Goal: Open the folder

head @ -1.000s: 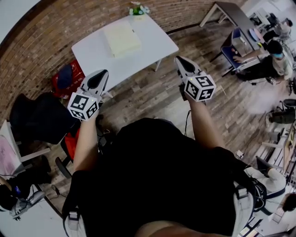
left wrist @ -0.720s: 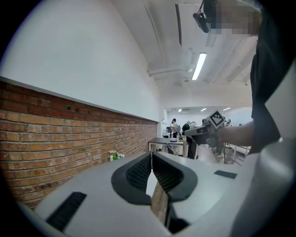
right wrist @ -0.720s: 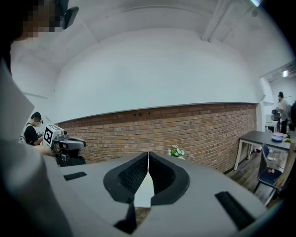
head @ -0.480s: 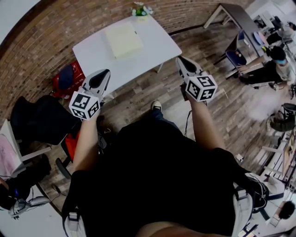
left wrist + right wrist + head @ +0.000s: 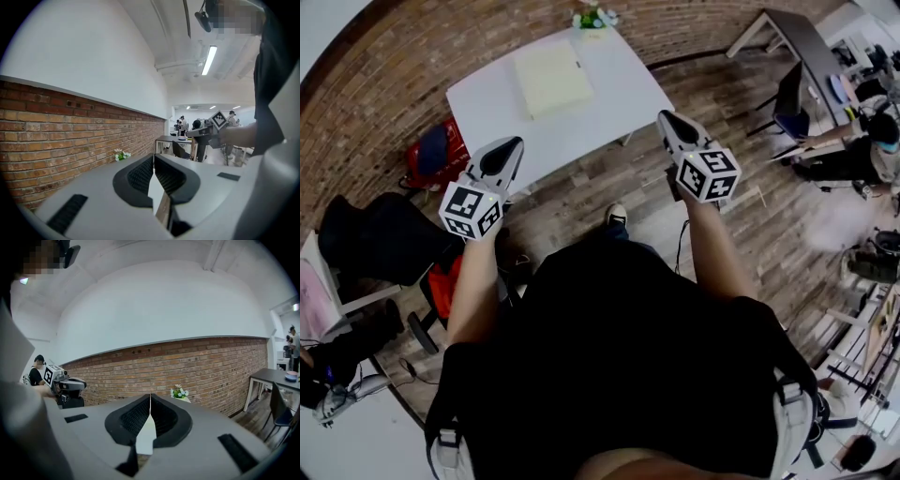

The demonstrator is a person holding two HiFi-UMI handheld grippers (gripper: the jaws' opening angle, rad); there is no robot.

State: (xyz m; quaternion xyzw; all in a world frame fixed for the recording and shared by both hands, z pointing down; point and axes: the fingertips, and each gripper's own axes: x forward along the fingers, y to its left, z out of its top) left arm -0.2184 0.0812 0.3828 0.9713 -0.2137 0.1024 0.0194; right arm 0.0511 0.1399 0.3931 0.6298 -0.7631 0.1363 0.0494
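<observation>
Two grippers in the head view, left gripper (image 5: 514,142) and right gripper (image 5: 664,117), are held in the air short of the white table (image 5: 487,98). On it the pale yellow folder (image 5: 549,77) lies flat, well apart from both, with flowers (image 5: 592,17) at the far edge. Left gripper view: jaws pressed together, nothing between them, brick wall (image 5: 70,136) to the side; right gripper view: jaws likewise closed tight and empty, the flowers beyond their tips.
</observation>
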